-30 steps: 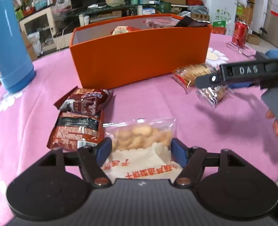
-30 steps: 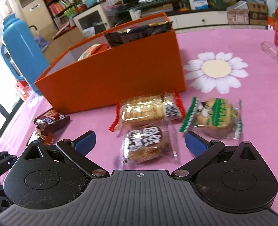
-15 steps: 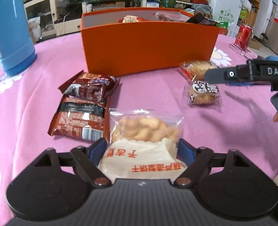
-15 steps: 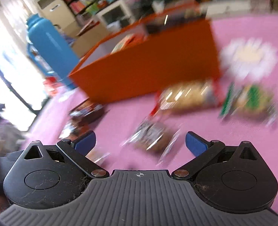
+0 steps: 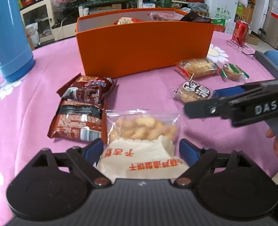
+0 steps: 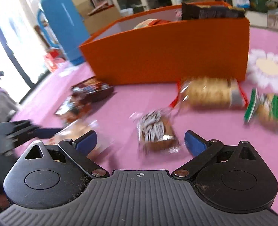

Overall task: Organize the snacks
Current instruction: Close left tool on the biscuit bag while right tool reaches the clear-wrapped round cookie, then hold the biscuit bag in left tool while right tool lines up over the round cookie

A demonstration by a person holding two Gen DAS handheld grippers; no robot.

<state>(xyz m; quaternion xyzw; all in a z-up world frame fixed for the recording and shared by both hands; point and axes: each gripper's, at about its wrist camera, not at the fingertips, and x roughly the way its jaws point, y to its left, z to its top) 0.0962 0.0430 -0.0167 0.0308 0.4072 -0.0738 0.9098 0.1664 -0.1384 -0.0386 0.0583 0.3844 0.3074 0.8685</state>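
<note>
Two grippers: ours marked "DAS", the right gripper [image 6: 139, 141], stood unclenched before the cake [image 6: 155, 131]; left gripper [image 5: 141, 147] was opening, biscuit bag [image 5: 141, 143] between.

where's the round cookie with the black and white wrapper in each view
Left wrist: cookie right of centre, just beyond the right gripper's tip.
Right wrist: cookie low centre, between the open fingers, blurred.
Shared landmark: orange box behind it in both.
</note>
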